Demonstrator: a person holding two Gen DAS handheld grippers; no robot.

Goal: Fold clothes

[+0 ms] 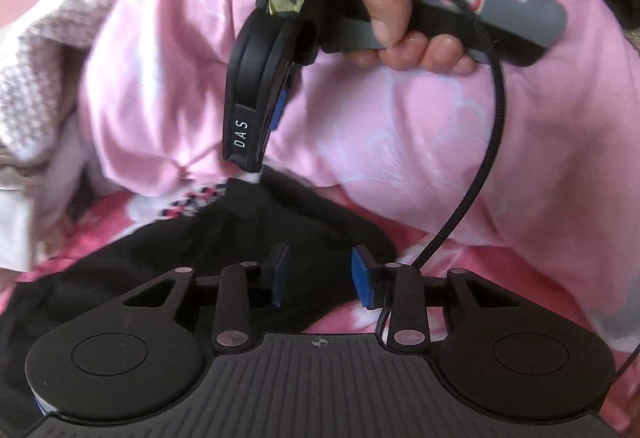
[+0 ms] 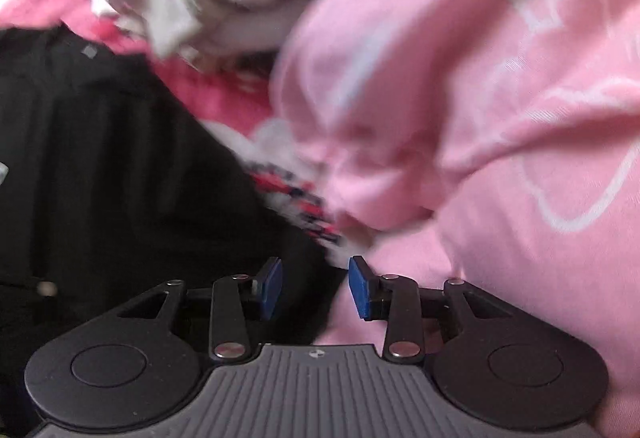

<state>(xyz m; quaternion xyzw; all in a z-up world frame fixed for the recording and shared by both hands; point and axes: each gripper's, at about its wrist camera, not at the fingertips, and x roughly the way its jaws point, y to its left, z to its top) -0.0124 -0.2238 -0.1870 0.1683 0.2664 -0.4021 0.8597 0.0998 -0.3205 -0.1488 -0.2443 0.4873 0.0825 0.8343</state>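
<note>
Black garment (image 1: 248, 238) spread flat; pink garment (image 1: 360, 126) bunched beside.

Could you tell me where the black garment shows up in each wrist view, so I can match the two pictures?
Left wrist view: the black garment lies bottom left to centre, just ahead of the left gripper.
Right wrist view: the black garment fills the left half, reaching the right gripper.
Shared landmark: the pale pink garment with white line drawings, to the right of the black one in both views.

The dark garment (image 1: 280, 222) lies low in the frame on the patterned bedcover (image 1: 500, 278); the printed garment (image 1: 400, 126) is heaped behind it, the knitted garment (image 1: 36, 58) at upper left.
</note>
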